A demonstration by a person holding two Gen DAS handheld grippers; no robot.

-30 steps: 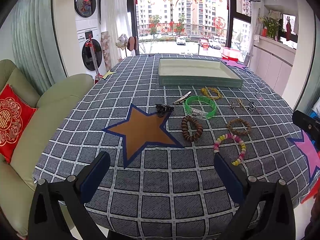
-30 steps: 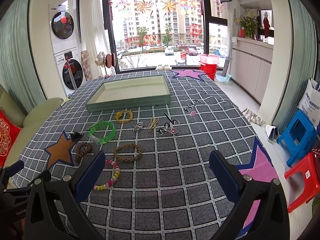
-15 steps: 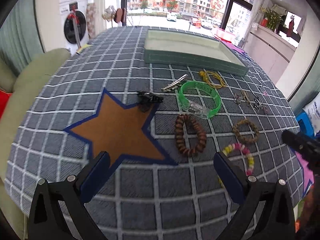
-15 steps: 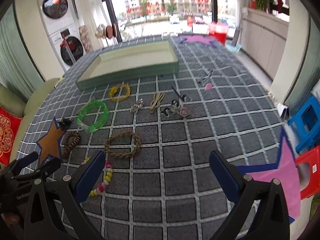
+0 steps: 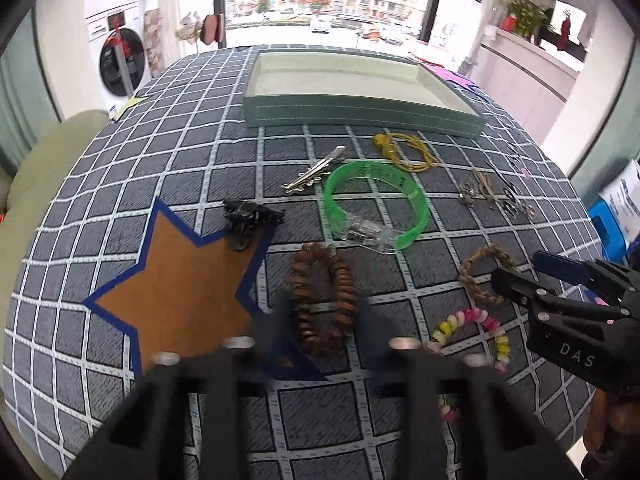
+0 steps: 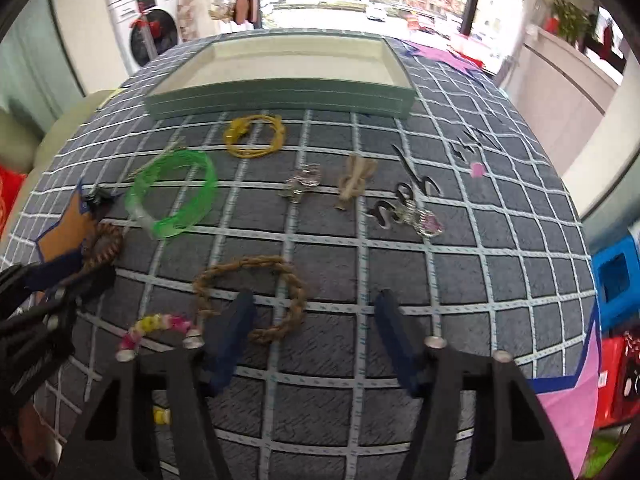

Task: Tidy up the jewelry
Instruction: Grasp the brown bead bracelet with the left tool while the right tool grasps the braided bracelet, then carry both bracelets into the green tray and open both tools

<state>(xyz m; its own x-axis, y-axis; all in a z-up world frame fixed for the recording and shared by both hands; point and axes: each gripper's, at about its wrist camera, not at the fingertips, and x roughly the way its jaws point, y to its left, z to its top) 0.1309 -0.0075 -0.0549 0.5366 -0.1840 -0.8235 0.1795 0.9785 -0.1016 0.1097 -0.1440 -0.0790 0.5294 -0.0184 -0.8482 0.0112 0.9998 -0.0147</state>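
Left wrist view. First pick-up stage, by the look of it: nothing lifted, the green tray (image 5: 362,110) at the far side of the table (image 5: 120,168) seemingly bare inside, all jewelry lying loose on the checked cloth. Left gripper (image 5: 322,320) low over the brown bead bracelet (image 5: 324,300), fingers blurred, one on each side of the loop; neither seen touching it. Partly spread, grasping nothing. Next move, as a judgement: drop a little further, pinch one side of the beads, lift, carry to the tray. Beads likely to roll or slip on their cord, so a firm pinch on one strand rather than across the whole ring. Beyond it, a green bangle (image 5: 376,204), a black claw clip (image 5: 252,220) at the star patch's point, a silver hair clip (image 5: 314,174), a yellow cord bracelet (image 5: 404,150). Right gripper (image 5: 516,268) in from the right edge, tips over the braided bracelet (image 5: 484,276).

Right wrist view. Right gripper (image 6: 314,332) wide apart, empty. Left finger (image 6: 236,328) lying over the braided bracelet (image 6: 250,296), inside the ring; right finger well outside it. Contact impossible to tell. Needed next: close so the near-right arc of the braid sits between the pads, then lift. Pastel bead bracelet (image 6: 158,326) just left of the fingers, easily snagged. Small charms and hairpins (image 6: 408,208) further off, near the tray (image 6: 280,98).
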